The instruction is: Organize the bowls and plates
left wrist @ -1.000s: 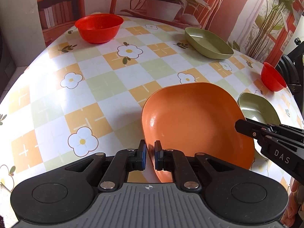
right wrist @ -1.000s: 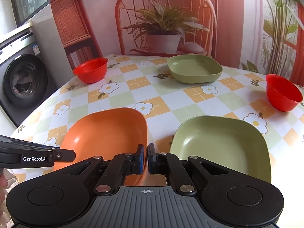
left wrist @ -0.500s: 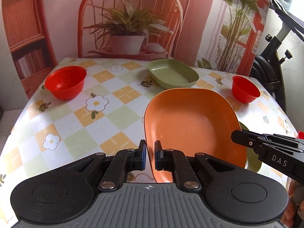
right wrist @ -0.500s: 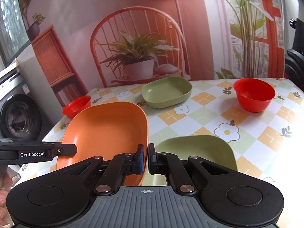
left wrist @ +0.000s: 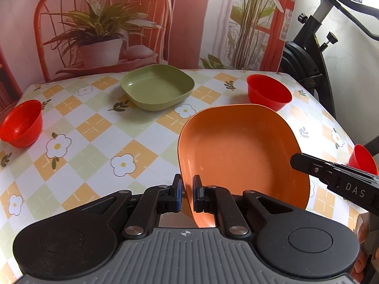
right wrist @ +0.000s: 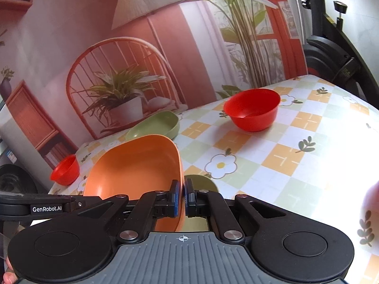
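Note:
An orange plate (left wrist: pixel 239 156) hangs tilted above the flowered table, held from two sides. My left gripper (left wrist: pixel 187 195) is shut on its near-left rim. My right gripper (right wrist: pixel 182 198) is shut on the opposite rim of the orange plate (right wrist: pixel 135 168). A green plate (right wrist: pixel 201 184) lies on the table just beyond my right fingers, mostly hidden. A second green plate (left wrist: pixel 157 88) sits at the far edge. Red bowls stand at the far right (left wrist: pixel 268 92), at the left (left wrist: pixel 21 123) and at the right edge (left wrist: pixel 362 161).
The table (left wrist: pixel 99 127) wears a checked cloth with daisies. Behind it hangs a printed backdrop of a chair and a potted plant (left wrist: pixel 99 35). A black exercise bike (left wrist: pixel 315 47) stands close to the table's right side. A washing machine (right wrist: pixel 14 179) is at the left.
Both grippers have lifted the orange plate off the table and carried it rightward, over the near green plate. The views have tilted up toward the backdrop.

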